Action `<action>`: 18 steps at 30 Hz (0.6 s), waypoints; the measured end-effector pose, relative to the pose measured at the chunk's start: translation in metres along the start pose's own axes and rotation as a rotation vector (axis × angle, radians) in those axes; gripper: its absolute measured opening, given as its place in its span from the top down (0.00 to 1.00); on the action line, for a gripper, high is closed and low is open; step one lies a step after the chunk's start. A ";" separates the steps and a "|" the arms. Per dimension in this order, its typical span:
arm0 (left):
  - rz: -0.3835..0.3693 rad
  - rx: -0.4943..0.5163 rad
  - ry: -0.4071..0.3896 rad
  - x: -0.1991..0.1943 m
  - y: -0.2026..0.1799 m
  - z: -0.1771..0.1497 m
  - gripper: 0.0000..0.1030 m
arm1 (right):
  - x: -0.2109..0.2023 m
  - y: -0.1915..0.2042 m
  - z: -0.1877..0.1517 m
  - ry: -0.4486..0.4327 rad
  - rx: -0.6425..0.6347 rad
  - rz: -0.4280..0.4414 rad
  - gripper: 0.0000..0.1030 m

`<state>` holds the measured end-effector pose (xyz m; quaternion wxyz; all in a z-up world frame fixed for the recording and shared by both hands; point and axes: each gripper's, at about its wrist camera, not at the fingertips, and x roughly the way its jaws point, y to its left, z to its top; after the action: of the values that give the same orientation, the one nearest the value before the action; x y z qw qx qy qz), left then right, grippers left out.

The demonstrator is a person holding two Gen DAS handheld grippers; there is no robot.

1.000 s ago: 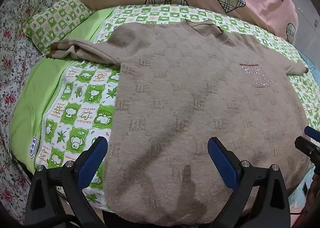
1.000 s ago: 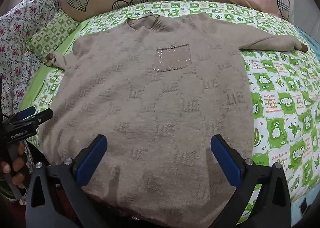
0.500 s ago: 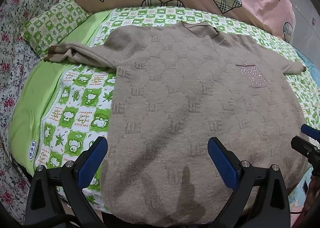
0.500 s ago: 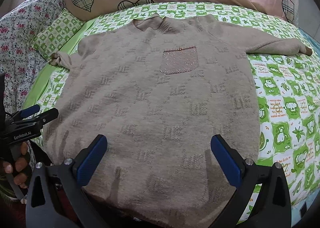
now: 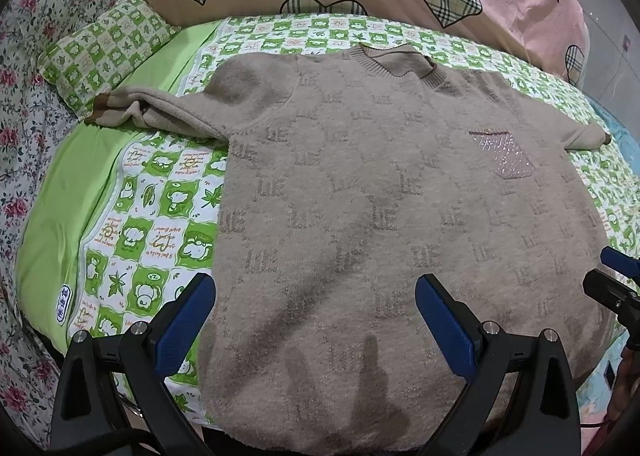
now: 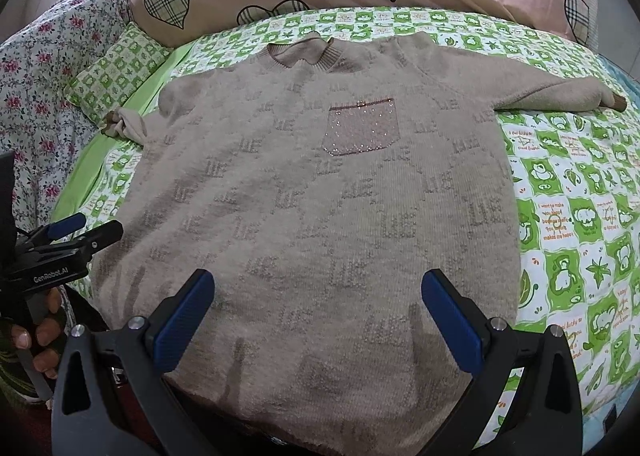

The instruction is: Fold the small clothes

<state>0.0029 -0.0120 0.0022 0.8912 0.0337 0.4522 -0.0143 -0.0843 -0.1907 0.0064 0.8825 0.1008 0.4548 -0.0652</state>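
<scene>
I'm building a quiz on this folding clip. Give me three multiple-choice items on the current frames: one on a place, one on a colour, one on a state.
1. Where does the sparkly pocket sit on the sweater?
A. on the chest below the collar
B. at the bottom hem
C. on a sleeve

2. What colour are the pads of the right gripper?
A. red
B. blue
C. yellow

3. How does the sweater lie?
A. folded in half
B. rolled into a bundle
C. spread flat, front up, sleeves out to the sides

Answers:
1 A: in the right wrist view the pocket lies just under the ribbed collar.
2 B: both pads show blue on black fingers.
3 C: the body covers the green checked sheet, with one sleeve stretched to each side, and neither it nor the left gripper holds any cloth.
</scene>
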 end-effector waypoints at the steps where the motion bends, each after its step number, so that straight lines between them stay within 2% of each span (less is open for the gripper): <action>1: 0.006 0.006 -0.001 0.000 -0.001 0.001 0.03 | 0.000 -0.001 0.001 -0.002 0.002 0.001 0.00; 4: 0.019 0.018 -0.001 0.002 -0.003 0.003 0.03 | -0.001 -0.002 0.004 -0.023 0.005 0.009 0.00; 10: -0.017 -0.010 -0.007 0.008 0.000 0.014 0.03 | -0.002 -0.023 0.013 -0.042 0.069 0.040 0.00; 14: -0.022 -0.020 -0.030 0.012 0.002 0.025 0.03 | -0.005 -0.056 0.027 -0.066 0.167 0.061 0.00; 18: -0.009 -0.024 -0.042 0.020 0.005 0.043 0.03 | -0.014 -0.105 0.042 -0.125 0.278 0.061 0.00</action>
<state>0.0493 -0.0101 0.0112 0.9007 0.0204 0.4338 -0.0137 -0.0811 -0.3026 0.0295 0.8882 0.2314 0.3823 -0.1068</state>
